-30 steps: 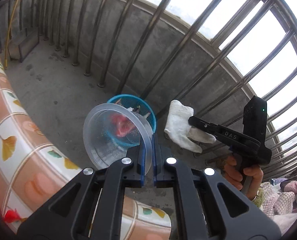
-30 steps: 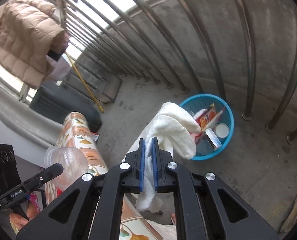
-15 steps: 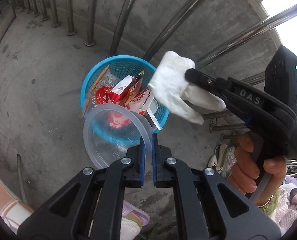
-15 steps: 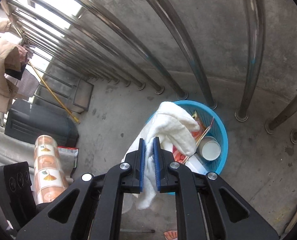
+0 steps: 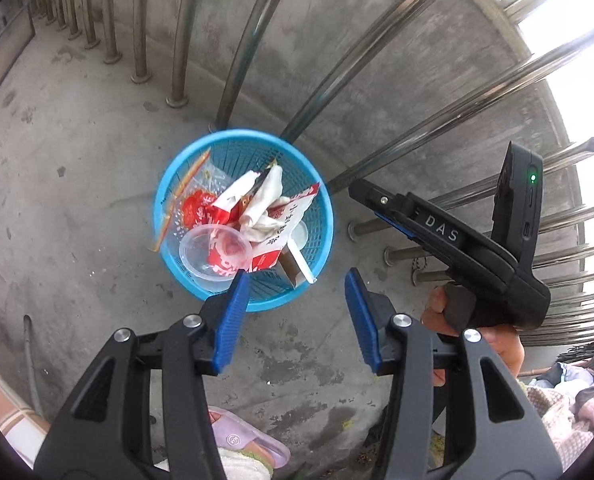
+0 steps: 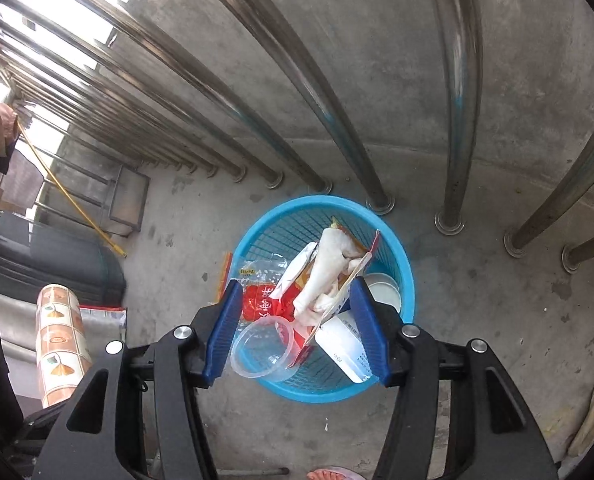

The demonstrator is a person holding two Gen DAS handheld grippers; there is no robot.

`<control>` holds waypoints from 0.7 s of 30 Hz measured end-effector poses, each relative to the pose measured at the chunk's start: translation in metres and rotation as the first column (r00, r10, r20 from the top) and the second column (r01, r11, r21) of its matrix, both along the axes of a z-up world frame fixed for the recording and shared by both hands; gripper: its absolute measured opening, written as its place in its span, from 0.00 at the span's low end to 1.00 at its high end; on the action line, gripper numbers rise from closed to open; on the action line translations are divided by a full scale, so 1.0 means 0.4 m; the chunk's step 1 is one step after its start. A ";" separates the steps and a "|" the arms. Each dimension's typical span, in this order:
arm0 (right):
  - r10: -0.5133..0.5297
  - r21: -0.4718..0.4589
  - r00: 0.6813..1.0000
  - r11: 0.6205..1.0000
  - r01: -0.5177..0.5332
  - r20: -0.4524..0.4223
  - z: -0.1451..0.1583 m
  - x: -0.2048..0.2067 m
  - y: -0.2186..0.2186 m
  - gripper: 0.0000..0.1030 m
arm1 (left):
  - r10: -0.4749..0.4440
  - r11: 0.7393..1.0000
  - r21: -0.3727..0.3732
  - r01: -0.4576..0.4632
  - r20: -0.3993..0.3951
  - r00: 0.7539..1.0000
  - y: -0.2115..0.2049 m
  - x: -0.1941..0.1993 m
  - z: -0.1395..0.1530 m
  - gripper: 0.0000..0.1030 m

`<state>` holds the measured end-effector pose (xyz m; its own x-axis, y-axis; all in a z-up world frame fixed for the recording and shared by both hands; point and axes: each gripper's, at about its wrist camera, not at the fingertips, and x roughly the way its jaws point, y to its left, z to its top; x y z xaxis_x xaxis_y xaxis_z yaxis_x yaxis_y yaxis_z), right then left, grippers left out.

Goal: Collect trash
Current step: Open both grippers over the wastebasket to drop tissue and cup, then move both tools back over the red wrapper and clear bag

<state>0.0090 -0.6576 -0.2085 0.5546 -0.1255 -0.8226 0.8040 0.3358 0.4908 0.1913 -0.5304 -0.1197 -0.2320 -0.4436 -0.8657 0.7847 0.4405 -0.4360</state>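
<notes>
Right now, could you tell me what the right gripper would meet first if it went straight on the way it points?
Most likely the trash in the blue basket: the clear plastic cup and white box lie between the opening right gripper fingers in its view. Depth is unclear, so which comes first is uncertain.

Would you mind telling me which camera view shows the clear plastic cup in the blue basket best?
The right wrist view: the clear plastic cup lies large and near, its whole rim showing at the blue basket edge. In the left wrist view the cup is smaller, partly behind a blue pad.
</notes>
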 end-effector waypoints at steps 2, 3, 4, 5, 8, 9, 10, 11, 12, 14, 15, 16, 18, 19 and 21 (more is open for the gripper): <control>0.004 -0.032 1.000 0.999 -0.003 0.018 0.037 -0.012 0.016 0.55 | 0.016 0.999 -0.031 -0.015 0.022 1.000 0.024 0.003 0.037 0.51; 0.009 -0.047 1.000 0.999 -0.008 0.026 0.056 -0.017 0.023 0.55 | 0.024 0.999 -0.046 -0.022 0.034 0.999 0.043 0.002 0.063 0.52; 0.018 -0.064 0.999 0.998 -0.016 0.034 0.079 -0.019 0.035 0.55 | 0.028 0.998 -0.066 -0.025 0.044 0.999 0.062 0.001 0.088 0.53; 0.028 -0.080 0.999 0.997 -0.024 0.044 0.099 -0.022 0.044 0.55 | 0.033 0.996 -0.088 -0.028 0.055 0.998 0.083 0.001 0.114 0.56; 0.081 -0.135 0.994 0.988 -0.069 0.080 0.181 -0.015 0.096 0.56 | 0.076 0.986 -0.153 -0.060 0.104 0.992 0.174 -0.003 0.207 0.63; 0.102 -0.153 0.991 0.984 -0.088 0.089 0.210 -0.012 0.117 0.57 | 0.091 0.981 -0.180 -0.069 0.116 0.989 0.215 -0.007 0.241 0.65; 0.122 -0.170 0.988 0.980 -0.105 0.097 0.237 -0.009 0.137 0.59 | 0.107 0.976 -0.203 -0.079 0.129 0.986 0.251 -0.013 0.270 0.68; 0.143 -0.185 0.984 0.975 -0.122 0.103 0.262 -0.003 0.158 0.60 | 0.126 0.972 -0.216 -0.091 0.151 0.980 0.293 -0.016 0.298 0.70; 0.169 -0.200 0.980 0.969 -0.146 0.107 0.292 0.005 0.185 0.62 | 0.144 0.969 -0.226 -0.103 0.173 0.974 0.334 -0.020 0.322 0.71; 0.224 -0.213 0.968 0.957 -0.196 0.116 0.342 0.022 0.235 0.63 | 0.187 0.961 -0.242 -0.130 0.226 0.956 0.432 -0.030 0.366 0.73; 0.258 -0.215 0.959 0.949 -0.229 0.120 0.363 0.032 0.260 0.64 | 0.212 0.959 -0.243 -0.149 0.257 0.943 0.484 -0.037 0.383 0.74; 0.294 -0.218 0.948 0.940 -0.264 0.122 0.383 0.044 0.287 0.64 | 0.236 0.955 -0.243 -0.168 0.284 0.929 0.534 -0.044 0.396 0.75; 0.368 -0.225 0.921 0.915 -0.335 0.126 0.429 0.066 0.342 0.66 | 0.286 0.945 -0.253 -0.209 0.324 0.902 0.646 -0.057 0.416 0.75; 0.405 -0.225 0.905 0.901 -0.370 0.130 0.447 0.077 0.371 0.66 | 0.313 0.939 -0.254 -0.234 0.341 0.886 0.696 -0.060 0.422 0.76; 0.468 -0.217 0.870 0.875 -0.432 0.153 0.476 0.101 0.428 0.68 | 0.380 0.919 -0.256 -0.299 0.379 0.844 0.812 -0.068 0.425 0.76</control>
<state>0.0492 -0.4863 -0.0183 0.7309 0.0484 -0.6808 0.4390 0.7304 0.5233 0.1640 -0.2056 0.0502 0.3227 -0.5851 -0.7440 0.7246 0.6584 -0.2035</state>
